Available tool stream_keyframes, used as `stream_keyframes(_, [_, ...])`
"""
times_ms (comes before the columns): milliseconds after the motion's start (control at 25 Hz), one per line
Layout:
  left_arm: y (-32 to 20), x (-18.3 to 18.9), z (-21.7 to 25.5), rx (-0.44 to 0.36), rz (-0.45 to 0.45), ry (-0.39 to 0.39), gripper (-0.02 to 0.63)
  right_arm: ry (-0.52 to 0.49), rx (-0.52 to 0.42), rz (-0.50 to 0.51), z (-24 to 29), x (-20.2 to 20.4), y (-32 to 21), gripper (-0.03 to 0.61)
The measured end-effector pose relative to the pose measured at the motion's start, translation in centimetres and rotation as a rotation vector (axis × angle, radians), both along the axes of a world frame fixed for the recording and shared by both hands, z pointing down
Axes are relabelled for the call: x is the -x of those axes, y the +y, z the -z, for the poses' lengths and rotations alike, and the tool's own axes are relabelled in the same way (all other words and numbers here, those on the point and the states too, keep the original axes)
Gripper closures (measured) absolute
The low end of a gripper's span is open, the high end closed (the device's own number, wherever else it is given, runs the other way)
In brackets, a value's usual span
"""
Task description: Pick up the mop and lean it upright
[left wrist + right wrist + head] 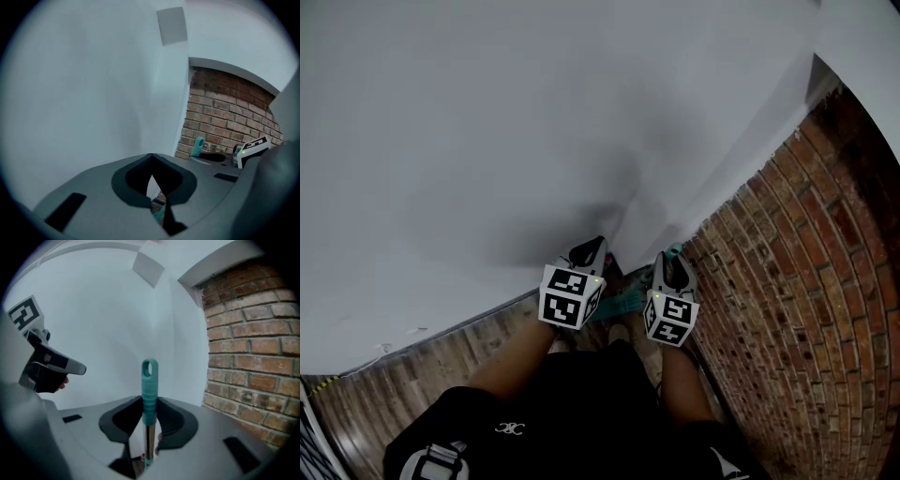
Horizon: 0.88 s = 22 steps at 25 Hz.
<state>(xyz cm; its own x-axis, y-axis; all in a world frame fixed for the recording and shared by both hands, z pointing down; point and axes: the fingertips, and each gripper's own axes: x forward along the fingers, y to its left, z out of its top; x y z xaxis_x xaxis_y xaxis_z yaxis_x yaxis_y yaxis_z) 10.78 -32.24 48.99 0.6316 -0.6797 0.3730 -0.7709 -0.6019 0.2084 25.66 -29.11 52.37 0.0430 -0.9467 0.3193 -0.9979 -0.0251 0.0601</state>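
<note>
The mop's teal handle end [149, 389], with a hanging loop on top and a metal shaft below, stands upright between the pads of my right gripper [150, 420], which is shut on it. In the head view the teal tip [675, 251] shows just above the right gripper [672, 262], close to the corner where the walls meet. A teal part, likely the mop head [617, 299], lies on the floor between the grippers. My left gripper [592, 249] hovers beside the mop, apart from it, its tips meeting [150, 159] with nothing held. The left gripper view shows the handle tip [198, 146] off to its right.
A white wall [487, 141] fills the left and front. A red brick wall [806, 281] runs along the right, meeting the white one in a narrow corner. Wooden floor [422, 366] lies below. The person's legs and shoes [619, 331] stand right behind the grippers.
</note>
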Motion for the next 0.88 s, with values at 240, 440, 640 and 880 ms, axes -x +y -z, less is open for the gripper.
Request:
stream_keyframes(240, [-0.7, 0.6, 0.6, -0.013, 0.028, -0.014, 0.62, 0.005, 0.016, 0.034, -0.3, 0.4, -1.9, 0.471])
stream_keyframes(440, [-1.8, 1.8, 0.6, -0.009, 0.08, -0.014, 0.62, -0.017, 0.047, 0.072, -0.9, 0.8, -6.0, 0.471])
stream_keyframes(640, [-2.4, 3.2, 0.1, -0.003, 0.153, -0.026, 0.62, -0.019, 0.065, 0.089, -1.8, 1.1, -11.5, 0.471])
stream_keyframes(880, [-3.3, 4.6, 0.2, -0.015, 0.223, -0.041, 0.62, -0.026, 0.09, 0.073, -3.1, 1.0, -17.2, 0.471])
